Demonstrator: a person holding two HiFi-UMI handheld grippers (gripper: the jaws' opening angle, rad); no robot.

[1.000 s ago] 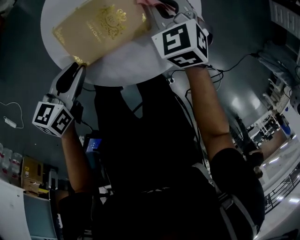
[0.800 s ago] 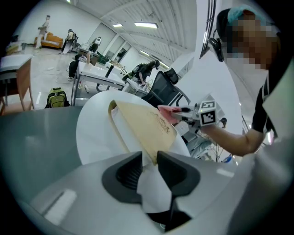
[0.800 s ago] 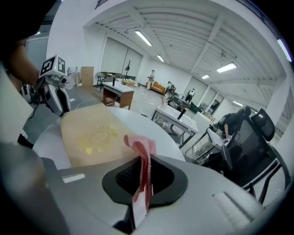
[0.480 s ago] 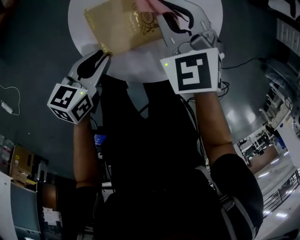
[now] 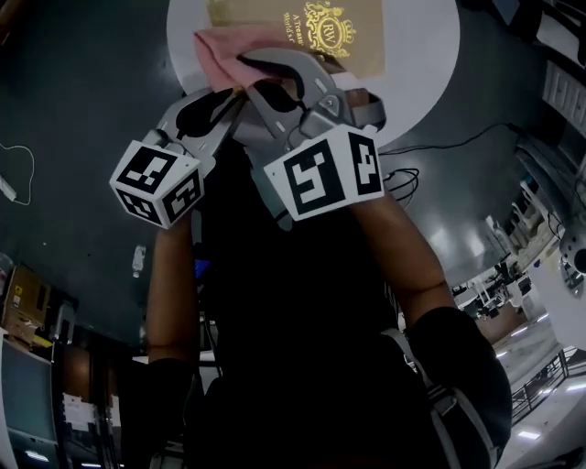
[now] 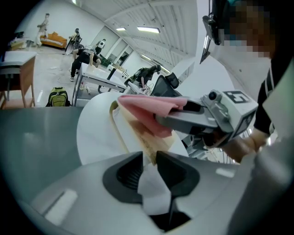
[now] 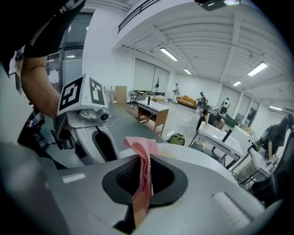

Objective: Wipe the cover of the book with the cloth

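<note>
On the round white table [image 5: 417, 55], left gripper [image 5: 233, 96] jaws, just tightening, pinch the gold rectangular book [image 5: 311, 27] — right gripper [image 5: 261, 73] jaws clamp the pink cloth [image 5: 220, 46]; wipe flat, gently.

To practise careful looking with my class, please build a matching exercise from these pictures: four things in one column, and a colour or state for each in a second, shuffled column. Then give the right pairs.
Column one
A. cloth
B. book
C. table
D. right gripper

Column two
1. white and round
2. shut on the cloth
3. gold cover
4. pink

Right pairs: A-4, B-3, C-1, D-2
</note>
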